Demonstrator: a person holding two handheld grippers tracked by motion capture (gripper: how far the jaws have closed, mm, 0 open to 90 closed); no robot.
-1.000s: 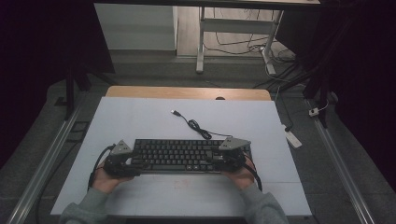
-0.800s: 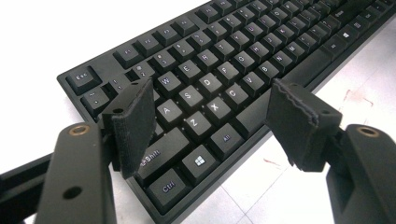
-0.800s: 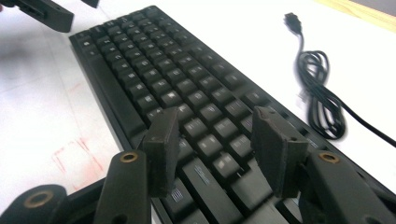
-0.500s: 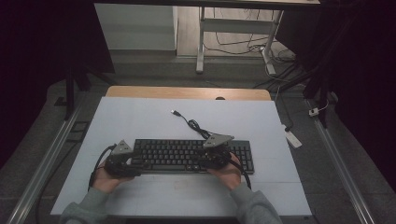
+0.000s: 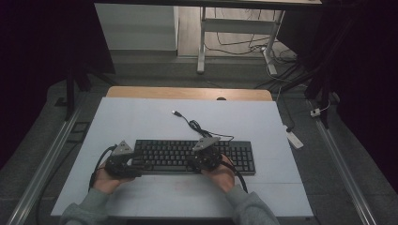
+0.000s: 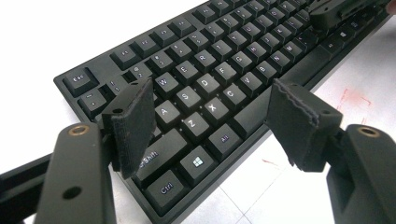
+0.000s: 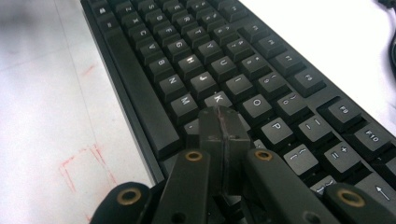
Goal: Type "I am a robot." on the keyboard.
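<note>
A black keyboard (image 5: 178,157) lies flat on the white table (image 5: 155,122), its cable (image 5: 193,124) curling away to the far side. My left gripper (image 5: 134,164) sits at the keyboard's left end. Its jaws stand wide open above the Shift and Windows keys (image 6: 210,100) with nothing between them. My right gripper (image 5: 195,162) hovers over the keys right of the middle. Its jaws have just been closing and now meet, pads together with nothing between them, tips just above the K key (image 7: 219,116). The keyboard (image 7: 196,60) runs away from them.
Faint red marks (image 7: 81,163) are drawn on the table beside the keyboard's near edge. A small white device (image 5: 294,139) lies on the floor off the table's right side. Metal rails (image 5: 51,159) flank the table, and desk legs (image 5: 202,42) stand beyond it.
My right gripper has slid left from the keyboard's right end to over the keys near its middle, and its jaws have gone from open to shut. The left gripper stayed put.
</note>
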